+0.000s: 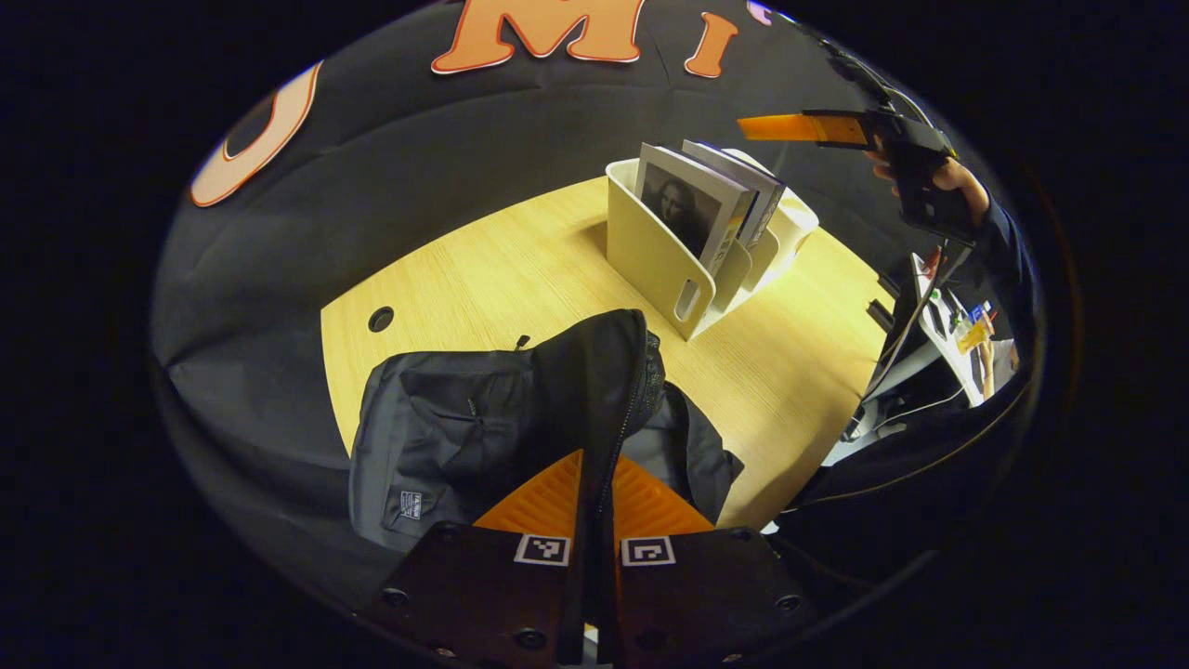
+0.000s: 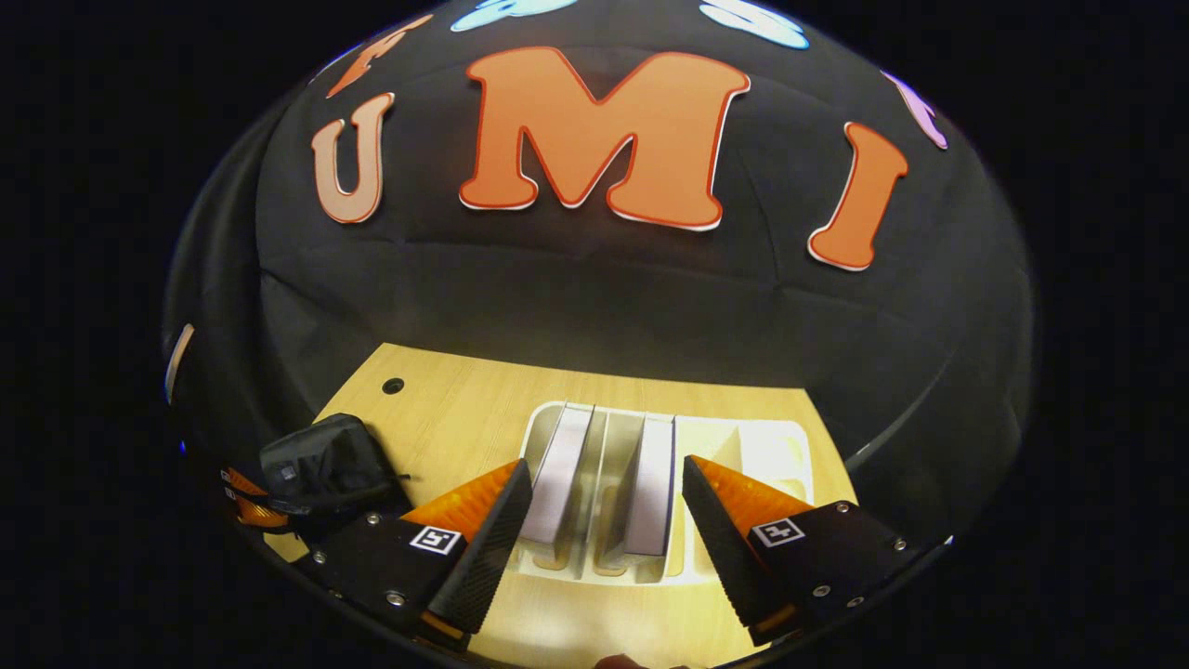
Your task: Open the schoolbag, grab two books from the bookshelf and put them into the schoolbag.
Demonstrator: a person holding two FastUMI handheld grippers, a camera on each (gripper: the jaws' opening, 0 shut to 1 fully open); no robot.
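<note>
Right gripper view: right gripper (image 2: pixel 599 520), fingers wide, hovers over the books (image 2: pixel 650 483); straddle one squarely. Left gripper (image 1: pixel 594 506) pinches the bag (image 1: pixel 594 390) flap up near the tabletop's (image 1: pixel 520 269) edge.

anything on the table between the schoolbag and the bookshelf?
Nothing: in the left gripper view, only bare wooden table lies between the schoolbag and the bookshelf. The left tool is clamped on the bag's flap.

Black schoolbag (image 1: pixel 437 446); cream bookshelf (image 1: pixel 655 255); light wood-grain table (image 1: pixel 520 269); grey-white books (image 2: pixel 604 478).
</note>
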